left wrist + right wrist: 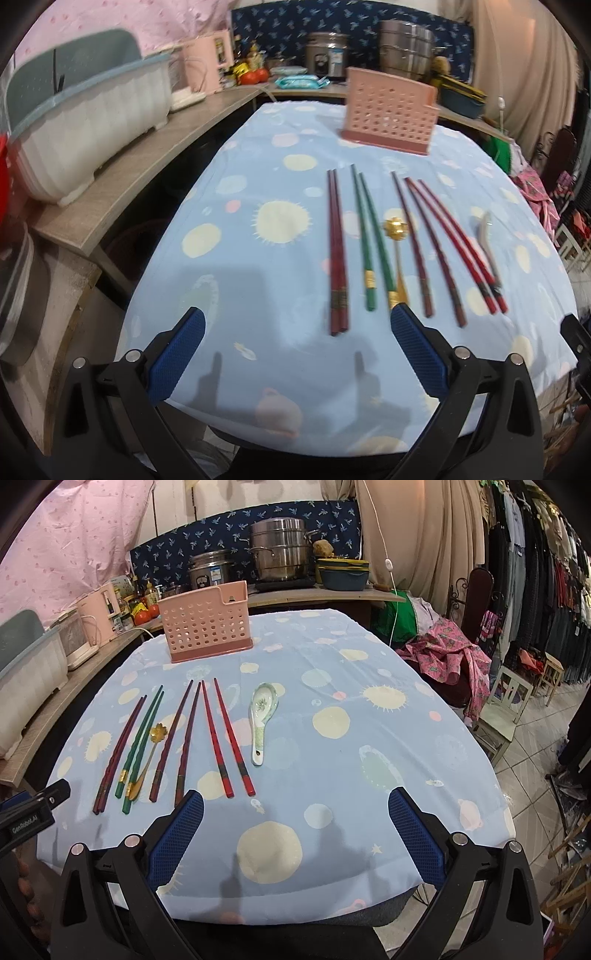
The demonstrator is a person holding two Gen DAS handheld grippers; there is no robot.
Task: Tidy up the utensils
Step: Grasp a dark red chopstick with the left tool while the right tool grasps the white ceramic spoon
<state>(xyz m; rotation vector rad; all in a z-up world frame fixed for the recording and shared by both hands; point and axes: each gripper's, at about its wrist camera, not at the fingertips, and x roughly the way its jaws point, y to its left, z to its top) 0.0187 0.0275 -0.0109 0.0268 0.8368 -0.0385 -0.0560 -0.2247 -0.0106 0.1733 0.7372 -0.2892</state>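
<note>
Several pairs of chopsticks lie side by side on the blue spotted tablecloth (258, 177): a dark red pair (337, 251), a green pair (369, 240), a maroon pair (424, 247) and a bright red pair (458, 243). A gold spoon (397, 236) lies among them. A white ceramic spoon (261, 716) lies to their right. A pink perforated utensil holder (389, 110) stands at the far end, also in the right wrist view (207, 622). My left gripper (297, 321) is open and empty near the chopstick ends. My right gripper (295, 805) is open and empty above the near table edge.
A wooden shelf (147, 162) runs along the left with a white and blue dish rack (88, 122) and a pink appliance (205, 64). Steel pots (280, 552) stand behind the table. Chairs (506, 701) and hanging clothes (546, 572) are to the right.
</note>
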